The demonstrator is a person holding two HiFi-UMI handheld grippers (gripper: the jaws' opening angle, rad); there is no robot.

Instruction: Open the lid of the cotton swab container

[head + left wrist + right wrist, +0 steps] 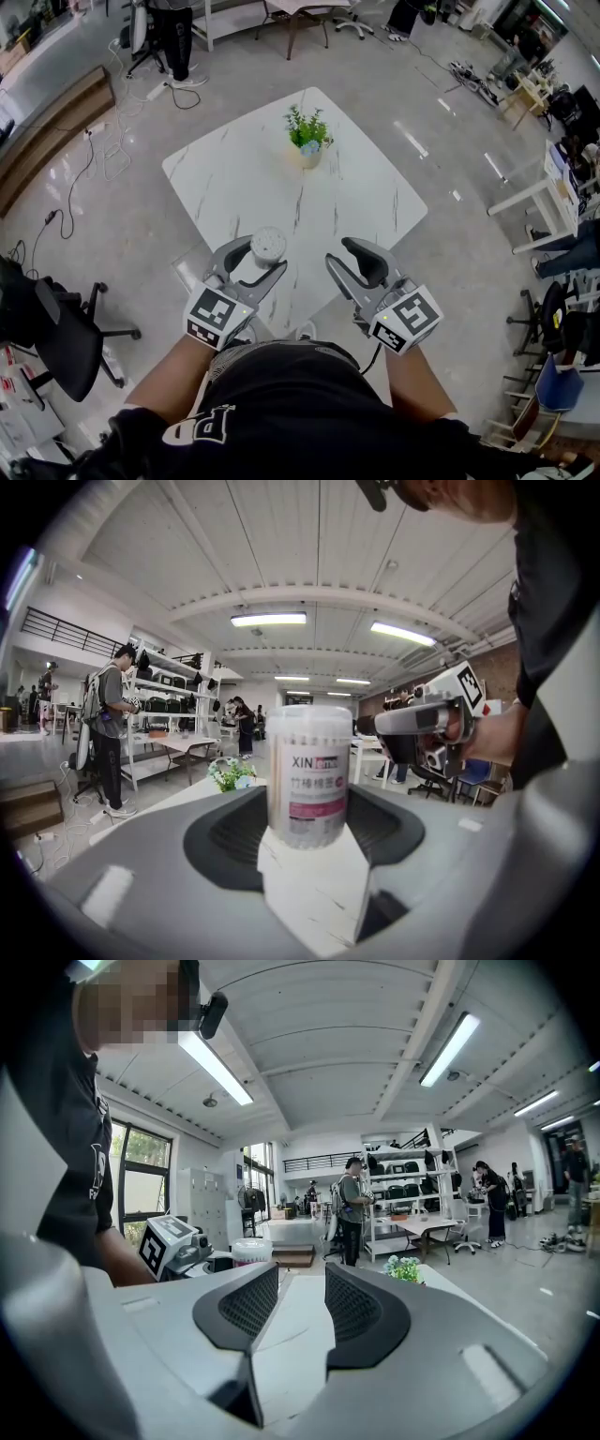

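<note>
The cotton swab container (267, 246) is a clear round tub with a white lid and a pink label. It stands upright on the white marble table (244, 169) near the front edge. My left gripper (259, 255) is shut on it, with the jaws on either side of its body (307, 775) and the lid (309, 714) seated on top. My right gripper (345, 255) hovers to the right of the container, apart from it. In the right gripper view my right gripper (302, 1283) is open with only bare tabletop between the pads, and the container (251, 1252) shows off to its left.
A small potted plant (307, 141) stands at the far middle of the table. A black office chair (56, 328) sits on the floor to the left. Desks and chairs (553, 206) fill the right side. People stand by shelves (352, 1208) in the background.
</note>
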